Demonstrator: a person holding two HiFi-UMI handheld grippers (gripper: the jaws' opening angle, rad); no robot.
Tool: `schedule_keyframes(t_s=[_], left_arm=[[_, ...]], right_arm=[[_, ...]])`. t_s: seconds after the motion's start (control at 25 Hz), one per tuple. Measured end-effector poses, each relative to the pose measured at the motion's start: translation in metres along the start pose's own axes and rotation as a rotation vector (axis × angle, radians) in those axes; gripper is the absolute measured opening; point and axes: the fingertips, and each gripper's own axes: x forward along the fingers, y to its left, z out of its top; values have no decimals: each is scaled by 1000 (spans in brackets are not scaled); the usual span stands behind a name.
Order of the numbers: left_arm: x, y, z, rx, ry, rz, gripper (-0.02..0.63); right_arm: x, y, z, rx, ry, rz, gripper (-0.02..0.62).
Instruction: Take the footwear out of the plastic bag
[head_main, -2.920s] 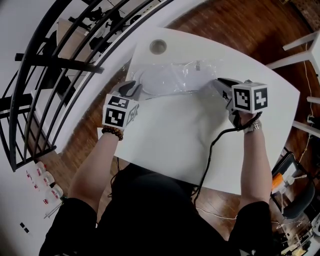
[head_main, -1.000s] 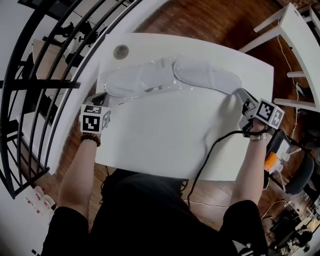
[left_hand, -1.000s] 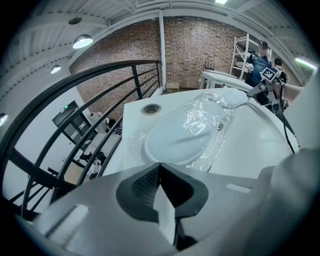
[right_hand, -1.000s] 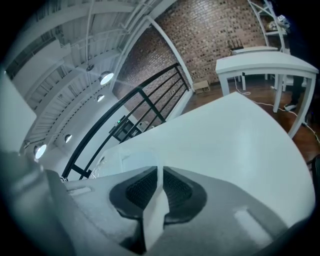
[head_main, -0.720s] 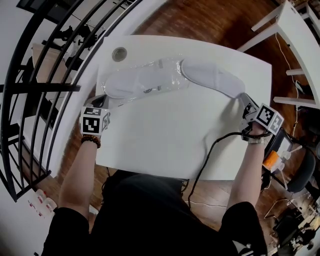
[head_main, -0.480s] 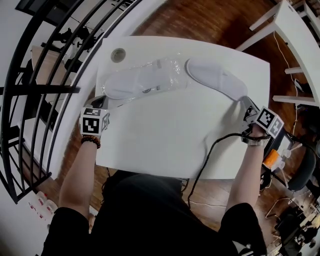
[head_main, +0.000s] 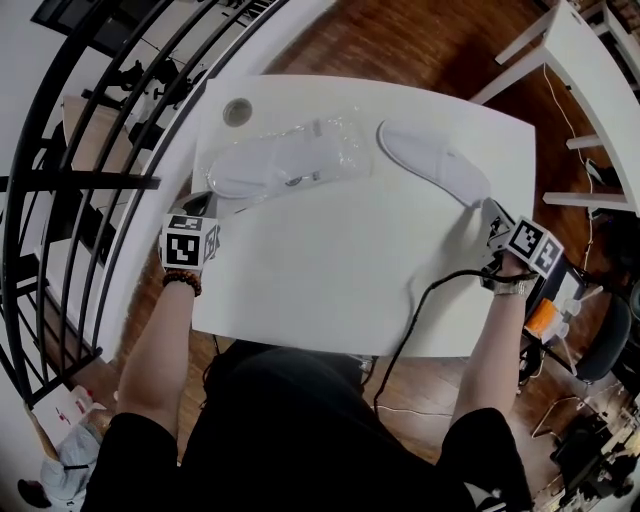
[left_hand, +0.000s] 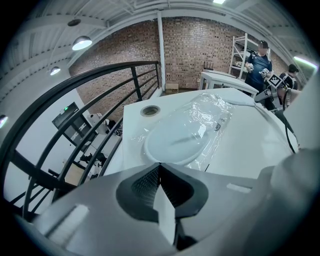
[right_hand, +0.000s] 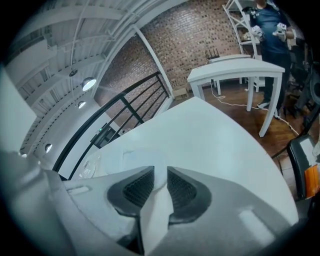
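left gripper (left_hand: 160, 166) pinches the plastic bag (head_main: 335, 140); right gripper (right_hand: 160, 174) is opening its jaws around the slipper (head_main: 430, 165) right of it, whose heel may snag and drag.

i'm seeing the person wearing a black short-sleeved top (head_main: 290, 420), a brown beaded bracelet (head_main: 182, 280) at centre left and a silvery watch (head_main: 508, 287) at right. the grey left gripper (head_main: 203, 203) and right gripper (head_main: 488, 212) are each carrying a white cube with black square markers, and dark ribbed pads (right_hand: 137, 189) are lining the jaws. a black cable (head_main: 415, 300) is trailing from the right one.
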Motion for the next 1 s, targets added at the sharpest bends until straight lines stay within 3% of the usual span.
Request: schedule_keyframes(t_s=[0.12, 0.28, 0.4, 0.56, 0.68, 1.0], left_arm=[[-1, 0, 2, 0, -7, 0, 17], [-4, 1, 6, 0, -23, 3, 17], [-10, 3, 12, -5, -44, 7, 17], [-13, 4, 23, -9, -73, 5, 18], [-10, 3, 31, -7, -82, 0, 18], [-1, -12, 42, 33, -81, -19, 21]], right_arm=[[-1, -1, 6, -50, -11, -41, 129], [-5, 22, 25, -222, -62, -81, 132], [6, 71, 33, -336, -64, 16, 126], [32, 141, 28, -473, -31, 155, 42], [54, 185, 17, -557, 21, 239, 41], [107, 252, -19, -693, 216, 362, 42]])
